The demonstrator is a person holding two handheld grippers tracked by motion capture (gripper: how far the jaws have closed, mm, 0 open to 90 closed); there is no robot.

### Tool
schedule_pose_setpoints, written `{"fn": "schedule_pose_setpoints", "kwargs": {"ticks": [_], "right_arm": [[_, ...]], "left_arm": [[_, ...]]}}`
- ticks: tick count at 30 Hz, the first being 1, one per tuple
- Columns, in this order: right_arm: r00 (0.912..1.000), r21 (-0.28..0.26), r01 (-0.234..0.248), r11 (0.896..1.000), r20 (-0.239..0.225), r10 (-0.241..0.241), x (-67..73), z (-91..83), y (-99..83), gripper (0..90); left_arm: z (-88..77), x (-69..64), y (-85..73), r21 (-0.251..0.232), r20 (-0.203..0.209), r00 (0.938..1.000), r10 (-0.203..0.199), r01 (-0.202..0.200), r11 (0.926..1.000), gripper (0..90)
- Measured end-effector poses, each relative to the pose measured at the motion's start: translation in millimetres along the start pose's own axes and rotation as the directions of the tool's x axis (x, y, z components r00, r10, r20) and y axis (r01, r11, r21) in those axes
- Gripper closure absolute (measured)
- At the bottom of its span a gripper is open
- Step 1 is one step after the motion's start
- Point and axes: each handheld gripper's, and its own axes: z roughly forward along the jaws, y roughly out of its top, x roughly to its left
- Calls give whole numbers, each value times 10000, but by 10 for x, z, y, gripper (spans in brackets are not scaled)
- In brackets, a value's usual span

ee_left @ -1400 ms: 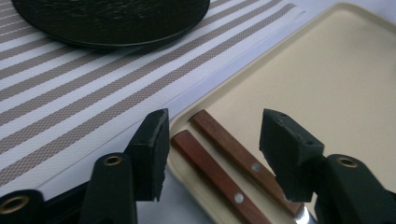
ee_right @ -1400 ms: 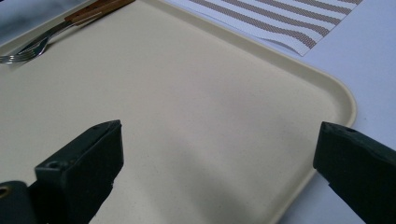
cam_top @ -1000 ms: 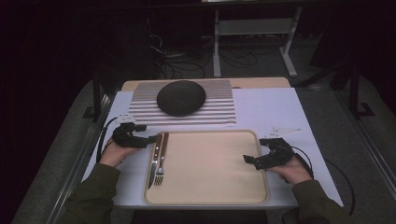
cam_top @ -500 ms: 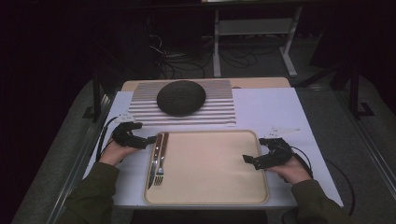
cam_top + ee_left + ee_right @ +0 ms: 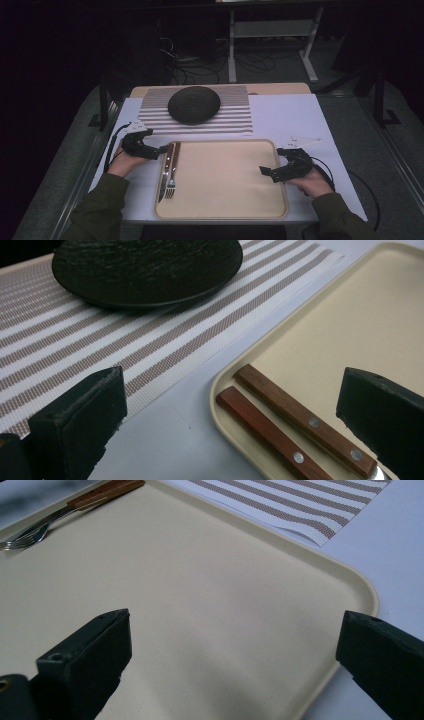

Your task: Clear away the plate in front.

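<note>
Hovering at the tray's point(image 5: 280, 197) left edge, the left gripper point(image 5: 161, 149) has its jaws spread wide, having just been opening, and nothing sits between them. In the left gripper view the two wooden handles lie just ahead, between the jaws' lines, side by side on the tray's floor. These belong to the knife point(image 5: 272, 437) and the fork point(image 5: 305, 419), which lie touching or nearly so along the tray's left rim, tines toward the person.

Over on the other side, the right gripper point(image 5: 264, 171) rests at the tray's right edge, jaws also released and empty over bare tray.

Both pieces look light and stiff. The steel ends would likely be slick, so the riveted wood is the better place to pinch, mid-handle, across the narrow width. They lie flat and close together, so one jaw tip may nudge the neighbour; taking the outer one first seems wiser.

Beyond, the dark plate point(image 5: 194, 104) sits on the striped mat point(image 5: 235, 122), well apart from the cutlery.
</note>
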Motion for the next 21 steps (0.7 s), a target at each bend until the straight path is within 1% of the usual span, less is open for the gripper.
{"fn": "schedule_pose_setpoints", "kwargs": {"ticks": [2, 3, 5, 12, 16, 19, 21], "right_arm": [[10000, 15, 18, 10000, 7, -18, 1, 3, 0, 10], [10000, 21, 35, 10000, 13, -35, 1, 6, 0, 9], [10000, 24, 38, 10000, 17, -38, 1, 10, 1, 7], [9998, -50, -26, 10000, 182, 27, -7, -1, 4, 0], [9997, -20, -40, 10000, 246, 40, 1, -6, 10, 0], [9997, -4, -58, 10000, 217, 58, -2, -5, 9, 0], [9997, 32, 16, 10000, 223, -16, 1, -2, 6, 0]], "left_arm": [[-1, 0, 10, 75, -7, 10000, -2, 2, 10000, 0], [1, -1, 13, 148, -76, 10000, 51, -50, 9999, 0], [5, -11, 25, 320, -230, 9993, 280, -273, 9991, 0], [-45, -12, 61, 87, -379, 9983, 433, -430, 9990, 0], [-54, -35, 68, -43, -564, 9949, 835, -838, 9965, 0], [-47, -63, 71, -85, -723, 9903, 1183, -1192, 9928, 0], [-44, -81, 76, -46, -772, 9876, 1369, -1376, 9905, 0]]}}
